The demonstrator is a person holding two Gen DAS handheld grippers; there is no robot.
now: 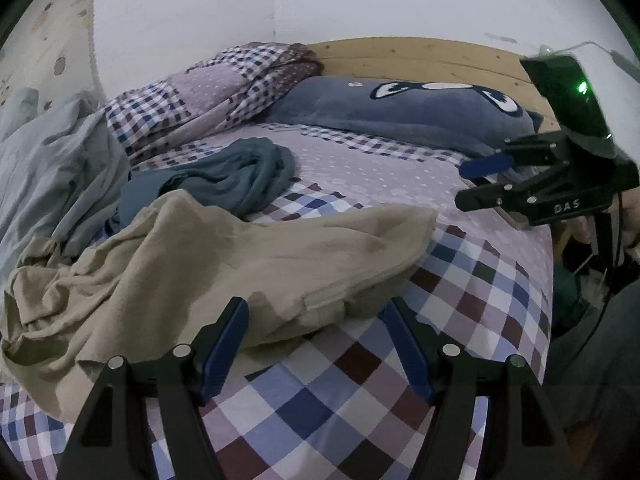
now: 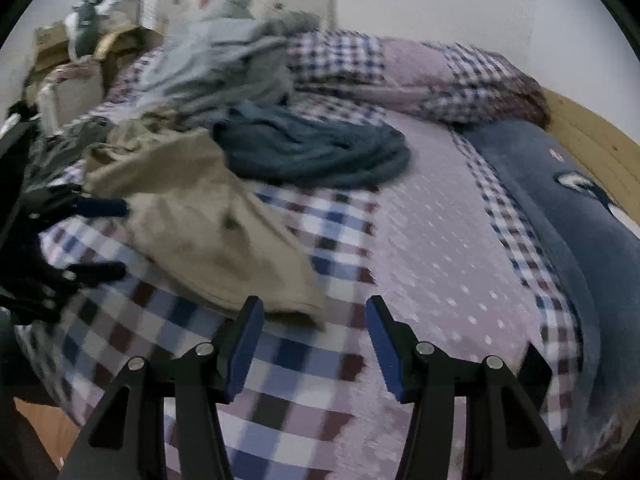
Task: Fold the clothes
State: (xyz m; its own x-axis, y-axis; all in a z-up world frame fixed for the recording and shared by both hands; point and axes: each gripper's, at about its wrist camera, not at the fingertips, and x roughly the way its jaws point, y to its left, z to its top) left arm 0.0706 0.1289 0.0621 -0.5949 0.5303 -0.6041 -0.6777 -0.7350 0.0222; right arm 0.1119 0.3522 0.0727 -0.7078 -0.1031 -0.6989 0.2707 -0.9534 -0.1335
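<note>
A crumpled beige garment (image 1: 224, 264) (image 2: 208, 224) lies on the checked bed sheet (image 1: 320, 408) (image 2: 320, 380). Behind it sits a bunched teal garment (image 1: 240, 176) (image 2: 316, 152), and a pale blue-grey garment (image 1: 52, 160) (image 2: 224, 64) is heaped at the far side. My left gripper (image 1: 316, 312) is open, its fingers straddling the beige garment's near hem without clamping it. My right gripper (image 2: 314, 308) (image 1: 464, 186) is open too, hovering just beyond the beige garment's corner. In the right wrist view my left gripper (image 2: 124, 240) shows at the left, beside the beige cloth.
A blue-grey plush pillow (image 1: 400, 112) (image 2: 568, 216) lies along the wooden headboard (image 1: 420, 60) (image 2: 592, 136). A folded checked quilt (image 1: 208, 92) (image 2: 420, 72) sits by the wall. Boxes and clutter (image 2: 72, 48) stand beyond the bed's foot. The bed edge drops off at right (image 1: 556, 280).
</note>
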